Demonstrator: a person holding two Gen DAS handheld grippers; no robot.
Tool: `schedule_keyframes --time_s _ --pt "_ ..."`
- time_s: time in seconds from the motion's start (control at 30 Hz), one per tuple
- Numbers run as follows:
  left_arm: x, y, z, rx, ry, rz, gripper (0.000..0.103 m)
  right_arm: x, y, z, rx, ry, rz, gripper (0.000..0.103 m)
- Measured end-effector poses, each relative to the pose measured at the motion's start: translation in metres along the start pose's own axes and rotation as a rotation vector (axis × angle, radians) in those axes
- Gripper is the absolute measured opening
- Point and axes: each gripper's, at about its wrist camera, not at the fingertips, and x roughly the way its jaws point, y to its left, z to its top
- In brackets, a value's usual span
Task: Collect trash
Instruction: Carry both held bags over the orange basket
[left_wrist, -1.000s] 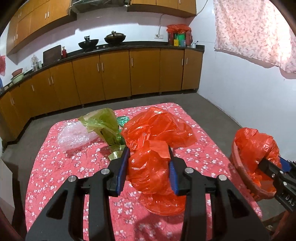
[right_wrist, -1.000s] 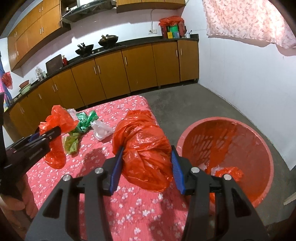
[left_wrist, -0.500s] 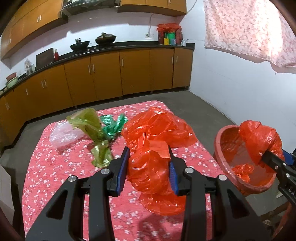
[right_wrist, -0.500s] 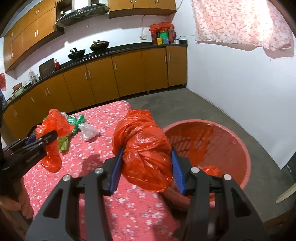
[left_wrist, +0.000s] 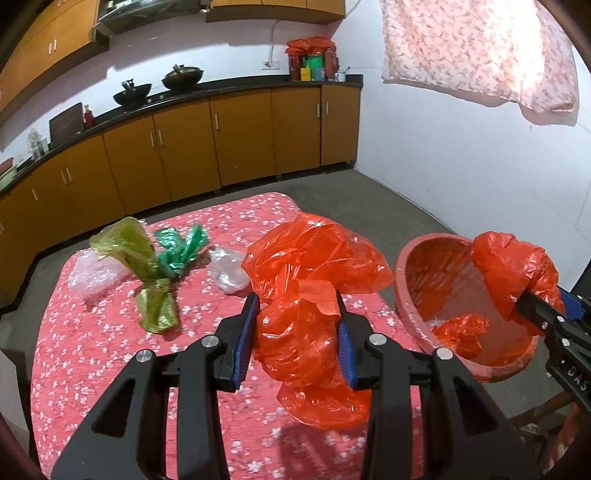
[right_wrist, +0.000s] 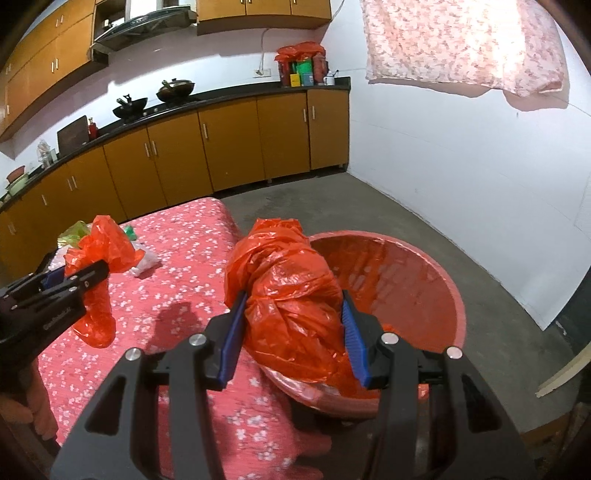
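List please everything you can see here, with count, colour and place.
Plastic bags held: 2, orange-red, one in left gripper, one in right gripper.
Bags on table: 4, olive, green, two clear.
Basket: 1, red, on floor beside table, orange-red scrap inside.
Tablecloth: 1, red, flowered.
Cabinets: brown, along wall.
Woks: 2, black, on counter.
Left gripper: jaws clamping bag.
Right gripper: jaws clamping bag, over basket.

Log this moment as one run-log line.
left gripper: shut on red plastic bag above table | right gripper: shut on knotted red bag near red basket
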Motion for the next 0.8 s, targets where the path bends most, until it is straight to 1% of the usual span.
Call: schedule_keyframes --time_s 0.33,0.8 --pt "0.014 -0.032 0.002 0.041 0.018 -0.041 0.039 0.009 -0.02 -0.005 0.022 0.015 -0.045 0.048" --pt "0.03 -0.072 0.005 0.082 0.034 -0.097 0.039 0.023 -0.044 -0.006 0.05 0.031 -0.081 0.048"
